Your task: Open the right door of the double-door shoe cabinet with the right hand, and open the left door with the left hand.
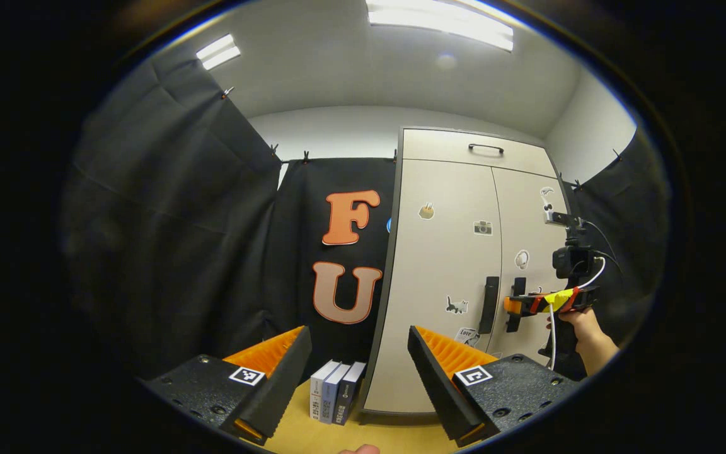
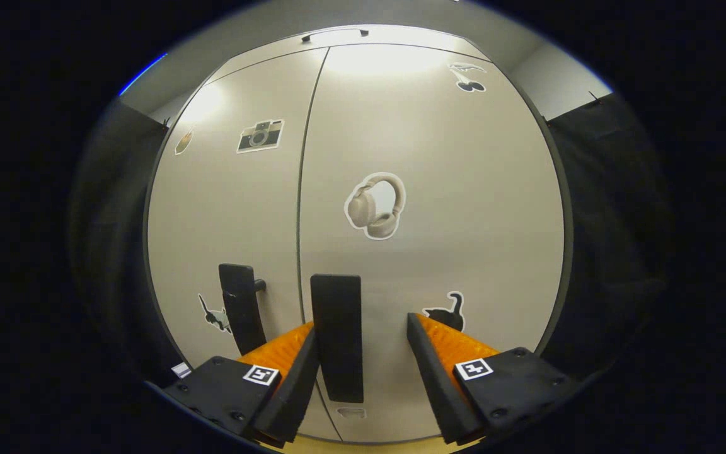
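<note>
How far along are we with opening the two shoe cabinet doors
Nothing is done yet: the right door and left door both sit shut and flush. In hand: the right gripper is open with the right door's handle between its fingers, not clamped. Left: close on it and pull, then bring the open left gripper, held farther back, to the left handle.

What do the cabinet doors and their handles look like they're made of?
Cabinet doors: probably laminated board or painted wood, a smooth satin beige that catches soft glare from the ceiling lights. Right handle and left handle: flat matte black bars, plastic or coated metal; the views cannot settle which.
</note>
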Available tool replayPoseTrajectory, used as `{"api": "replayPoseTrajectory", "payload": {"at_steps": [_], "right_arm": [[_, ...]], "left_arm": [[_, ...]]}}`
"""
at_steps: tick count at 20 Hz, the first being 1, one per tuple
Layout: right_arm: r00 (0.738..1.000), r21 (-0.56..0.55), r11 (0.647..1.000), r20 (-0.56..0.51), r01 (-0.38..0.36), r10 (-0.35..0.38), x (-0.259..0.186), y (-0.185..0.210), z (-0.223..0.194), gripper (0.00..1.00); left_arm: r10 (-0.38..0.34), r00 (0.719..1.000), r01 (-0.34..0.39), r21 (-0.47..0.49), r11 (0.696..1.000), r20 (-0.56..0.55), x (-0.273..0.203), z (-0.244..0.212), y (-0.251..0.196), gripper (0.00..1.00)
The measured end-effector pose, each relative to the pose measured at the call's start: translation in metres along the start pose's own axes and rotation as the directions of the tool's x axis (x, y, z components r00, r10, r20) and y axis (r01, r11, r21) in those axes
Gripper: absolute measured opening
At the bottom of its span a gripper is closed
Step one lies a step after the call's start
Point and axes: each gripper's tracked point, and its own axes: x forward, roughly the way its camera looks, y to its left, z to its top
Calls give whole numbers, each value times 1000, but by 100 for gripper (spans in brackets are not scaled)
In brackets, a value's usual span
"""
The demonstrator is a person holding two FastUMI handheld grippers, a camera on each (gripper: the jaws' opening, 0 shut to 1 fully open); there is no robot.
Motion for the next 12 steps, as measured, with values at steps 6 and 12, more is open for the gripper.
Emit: {"api": "replayPoseTrajectory", "payload": {"at_steps": [6, 12], "right_arm": [[999, 9, 999, 6, -45, 45, -1, 19, -3, 40], [996, -8, 996, 19, -91, 91, -4, 19, -6, 23]], "left_arm": [[-7, 1000, 7, 10, 1000, 13, -3, 5, -3, 94], [-2, 1000, 2, 34, 999, 6, -13, 5, -5, 94]]}}
